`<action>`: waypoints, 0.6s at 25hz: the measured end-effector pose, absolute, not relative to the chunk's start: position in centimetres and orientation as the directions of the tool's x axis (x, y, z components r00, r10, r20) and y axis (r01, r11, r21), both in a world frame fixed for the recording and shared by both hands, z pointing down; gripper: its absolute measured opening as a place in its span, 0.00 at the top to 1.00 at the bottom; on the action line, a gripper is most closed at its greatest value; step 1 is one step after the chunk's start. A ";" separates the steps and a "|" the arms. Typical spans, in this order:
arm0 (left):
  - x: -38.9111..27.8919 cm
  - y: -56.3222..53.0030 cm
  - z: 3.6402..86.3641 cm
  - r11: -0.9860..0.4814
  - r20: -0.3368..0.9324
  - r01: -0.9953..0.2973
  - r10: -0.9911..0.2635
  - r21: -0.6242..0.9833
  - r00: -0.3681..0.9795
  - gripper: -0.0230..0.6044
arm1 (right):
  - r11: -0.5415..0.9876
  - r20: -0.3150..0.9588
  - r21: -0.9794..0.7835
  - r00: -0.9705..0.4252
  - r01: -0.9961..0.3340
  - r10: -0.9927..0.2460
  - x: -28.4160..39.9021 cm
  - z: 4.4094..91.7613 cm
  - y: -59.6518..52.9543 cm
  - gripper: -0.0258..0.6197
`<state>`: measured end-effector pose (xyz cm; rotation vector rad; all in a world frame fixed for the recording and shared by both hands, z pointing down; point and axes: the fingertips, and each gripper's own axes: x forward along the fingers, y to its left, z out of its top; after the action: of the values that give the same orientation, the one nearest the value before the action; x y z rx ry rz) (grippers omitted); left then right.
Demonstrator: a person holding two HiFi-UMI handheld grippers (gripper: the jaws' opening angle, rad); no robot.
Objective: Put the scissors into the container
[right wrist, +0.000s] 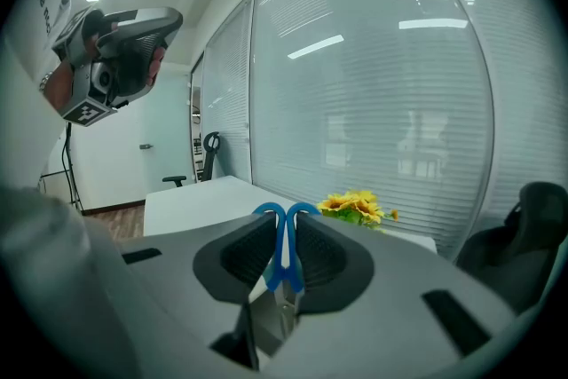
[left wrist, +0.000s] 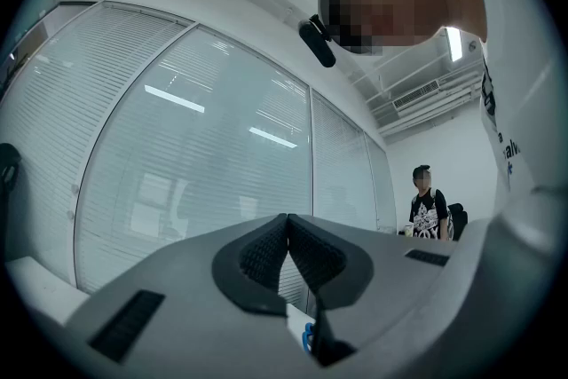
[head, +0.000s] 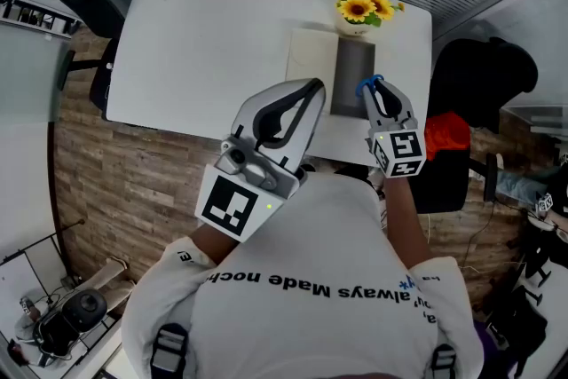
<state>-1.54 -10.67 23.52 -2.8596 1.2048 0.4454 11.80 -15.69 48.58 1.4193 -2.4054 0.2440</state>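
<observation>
Scissors (right wrist: pixel 285 260) held in the right tongs (right wrist: pixel 284 222) beside the container (head: pixel 352 71)

The left tongs (left wrist: pixel 288 222) are seen closed on nothing and tilted upward. The scissors are clamped by their blue handles in the right tongs, with the loops showing past the tips and the blades running back between the jaws. In the head view the grey container is seen on the white tabletop (head: pixel 204 40) just left of the right tongs, between the two pairs of tips. A pale pad (head: pixel 311 58) is seen beyond the left tongs, and sunflowers (head: pixel 362 6) beyond the container.
</observation>
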 end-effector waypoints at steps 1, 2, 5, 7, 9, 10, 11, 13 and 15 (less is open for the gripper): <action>-1.5 -10.6 23.5 -0.704 -0.262 -0.702 -0.701 0.103 0.664 0.93 | 0.486 0.373 0.020 -0.445 -0.874 -0.814 11.8 48.7 -15.7 0.84; -1.5 -10.6 23.5 -0.704 -0.262 -0.703 -0.701 0.104 0.663 0.93 | 0.485 0.375 0.016 -0.445 -0.874 -0.813 11.9 48.9 -15.8 0.84; -1.5 -10.6 23.5 -0.703 -0.263 -0.703 -0.701 0.104 0.662 0.93 | 0.481 0.380 0.001 -0.445 -0.876 -0.811 12.0 49.4 -16.0 0.84; -1.6 -10.6 23.5 -0.703 -0.261 -0.703 -0.702 0.104 0.663 0.93 | 0.480 0.386 -0.005 -0.444 -0.878 -0.809 11.9 49.8 -16.3 0.84; -1.6 -10.6 23.6 -0.703 -0.258 -0.703 -0.702 0.104 0.664 0.93 | 0.478 0.392 -0.008 -0.443 -0.878 -0.807 12.0 50.2 -16.5 0.84; -1.6 -10.6 23.6 -0.703 -0.257 -0.704 -0.702 0.104 0.664 0.93 | 0.477 0.394 -0.010 -0.442 -0.879 -0.806 12.1 50.4 -16.5 0.84; -1.6 -10.5 23.6 -0.703 -0.257 -0.704 -0.703 0.103 0.664 0.93 | 0.476 0.396 -0.012 -0.442 -0.879 -0.805 12.1 50.5 -16.5 0.84; -1.6 -10.5 23.5 -0.702 -0.258 -0.704 -0.703 0.104 0.663 0.93 | 0.474 0.402 -0.016 -0.440 -0.880 -0.803 12.2 50.8 -16.6 0.84; -1.6 -10.6 23.4 -0.702 -0.261 -0.704 -0.702 0.104 0.662 0.93 | 0.471 0.410 -0.023 -0.439 -0.882 -0.800 12.2 51.2 -16.8 0.84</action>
<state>-1.60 -10.57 23.37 -2.8585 1.2094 0.4440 12.25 -16.78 51.17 1.4191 -2.3816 0.3332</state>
